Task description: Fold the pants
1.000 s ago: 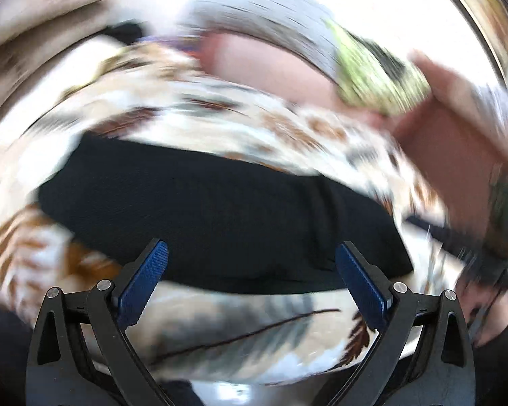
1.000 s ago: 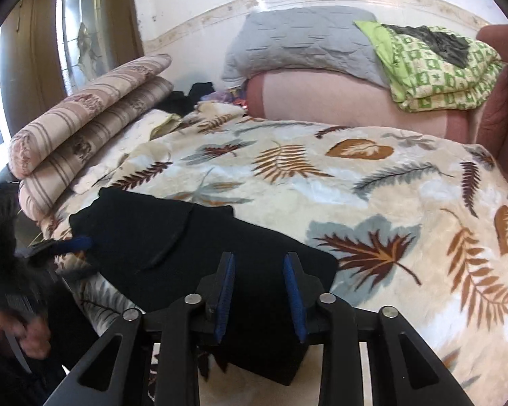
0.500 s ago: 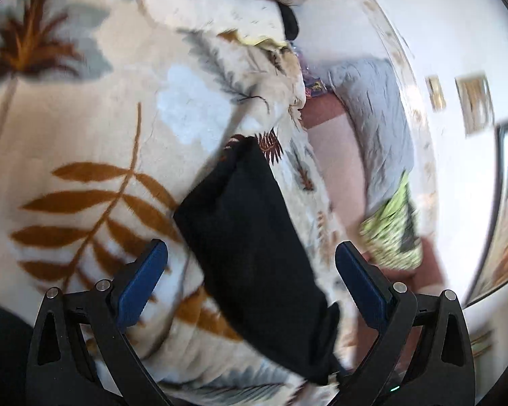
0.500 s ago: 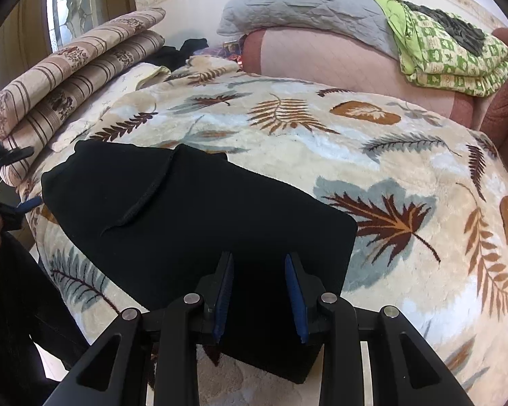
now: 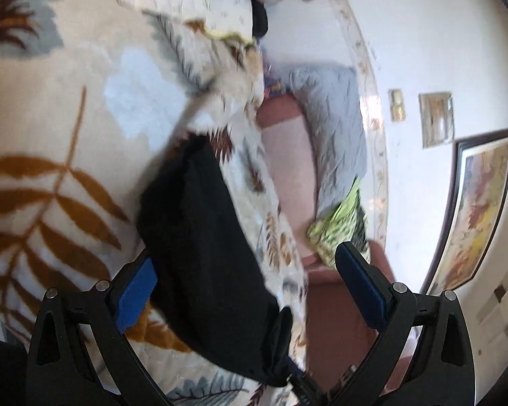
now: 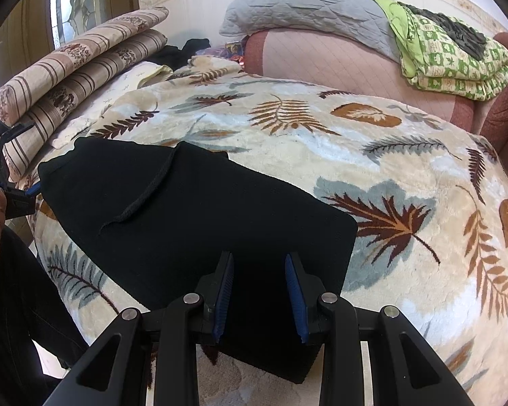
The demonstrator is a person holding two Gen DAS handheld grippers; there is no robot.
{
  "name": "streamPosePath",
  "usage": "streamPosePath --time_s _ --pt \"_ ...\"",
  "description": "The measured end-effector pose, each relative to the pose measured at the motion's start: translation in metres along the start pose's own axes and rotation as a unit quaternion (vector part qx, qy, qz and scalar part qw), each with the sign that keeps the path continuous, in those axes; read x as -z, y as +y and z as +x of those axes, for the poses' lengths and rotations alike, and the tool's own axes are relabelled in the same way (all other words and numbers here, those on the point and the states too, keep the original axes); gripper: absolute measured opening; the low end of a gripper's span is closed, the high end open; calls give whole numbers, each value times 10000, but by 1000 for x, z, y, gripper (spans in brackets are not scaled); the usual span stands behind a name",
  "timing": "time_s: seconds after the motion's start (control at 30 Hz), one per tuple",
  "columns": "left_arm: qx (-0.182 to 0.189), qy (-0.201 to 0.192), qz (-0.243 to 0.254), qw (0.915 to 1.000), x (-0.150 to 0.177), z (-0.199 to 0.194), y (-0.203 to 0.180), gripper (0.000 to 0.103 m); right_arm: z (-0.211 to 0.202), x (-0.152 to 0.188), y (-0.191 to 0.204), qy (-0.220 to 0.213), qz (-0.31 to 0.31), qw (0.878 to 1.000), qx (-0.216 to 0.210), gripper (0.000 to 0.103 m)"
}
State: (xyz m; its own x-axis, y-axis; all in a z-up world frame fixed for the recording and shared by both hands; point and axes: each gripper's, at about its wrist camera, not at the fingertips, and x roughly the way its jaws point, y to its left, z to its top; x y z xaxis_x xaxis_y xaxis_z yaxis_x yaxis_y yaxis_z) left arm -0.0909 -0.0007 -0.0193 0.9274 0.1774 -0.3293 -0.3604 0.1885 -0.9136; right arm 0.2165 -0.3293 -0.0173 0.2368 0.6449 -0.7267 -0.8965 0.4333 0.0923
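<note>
The black pants lie folded flat on the leaf-print blanket near the bed's front edge. In the left wrist view the pants run between the spread fingers of my left gripper, which is open at their left end, with one finger close to the cloth. My left gripper also shows at the far left of the right wrist view. My right gripper hovers over the pants' right end, its jaws narrowly apart with nothing pinched between them.
Striped folded bedding lies at the back left. A grey quilt and a green patterned blanket sit on a pink sofa behind the bed. The bed's front edge drops to the floor.
My left gripper has swung around and come in close to the pants' left end. My right gripper has moved forward and lower over the right end; its jaws have stayed narrowly apart.
</note>
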Motion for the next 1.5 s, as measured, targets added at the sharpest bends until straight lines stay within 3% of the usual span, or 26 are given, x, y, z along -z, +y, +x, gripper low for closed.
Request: streamPosePath --time_s 0.23,0.3,0.4,0.5,0.67,0.73,0.83,0.87,0.93,1.0,1.1,1.17,1.23,1.27,1.33,1.4,1.5 --pt "-219 24 180 9996 2 8 -2 99 0 0 0 -5 -2 10000 -3 30" --pt "-330 -7 266 9991 3 8 -3 90 0 0 0 -5 0 10000 -5 30" --pt "-543 -53 405 9977 3 8 -2 50 0 1 0 -8 -10 10000 4 30" --pt "-846 -153 590 9945 4 8 -2 23 0 1 0 -8 -7 10000 2 31" --pt "-1443 -363 1278 9806 15 11 -16 15 0 1 0 -9 -4 10000 7 31" --pt "-1736 -459 1840 9664 24 14 -29 13 0 1 0 -10 0 10000 4 31" --pt "-2157 -646 2967 9280 45 19 -57 11 0 0 -1 14 51 10000 -33 31" --pt "-2297 -766 3514 9043 59 23 -70 11 -1 -2 -3 30 80 9999 -58 31" --pt "-2358 -910 4258 8688 81 28 -87 11 -7 -7 -5 -66 174 9998 -83 31" --pt "-2516 -1050 5077 8173 110 38 -101 11 -20 -13 -9 -433 347 9981 -275 31" --pt "-2514 -1035 5869 7627 147 53 -109 11 -36 -32 -16 -884 808 9886 -909 31" --pt "-2489 -1038 6251 7325 166 62 -114 11 -40 -53 -19 -989 1251 9716 -1748 33" --pt "-2474 -1065 6534 7075 182 69 -116 11 -36 -78 -11 -905 1517 9510 -2537 37" --pt "-2458 -1068 6726 6898 192 72 -116 11 -34 -87 -5 -832 1534 9432 -2828 37" --pt "-2405 -1061 6943 6700 205 75 -115 11 -26 -107 14 -663 1454 9288 -3342 37" --pt "-2374 -1096 7154 6480 216 75 -113 11 -22 -120 30 -667 1249 9271 -3470 38" --pt "-2298 -1132 7367 6258 228 74 -113 11 -13 -131 52 -699 781 9355 -3373 39"
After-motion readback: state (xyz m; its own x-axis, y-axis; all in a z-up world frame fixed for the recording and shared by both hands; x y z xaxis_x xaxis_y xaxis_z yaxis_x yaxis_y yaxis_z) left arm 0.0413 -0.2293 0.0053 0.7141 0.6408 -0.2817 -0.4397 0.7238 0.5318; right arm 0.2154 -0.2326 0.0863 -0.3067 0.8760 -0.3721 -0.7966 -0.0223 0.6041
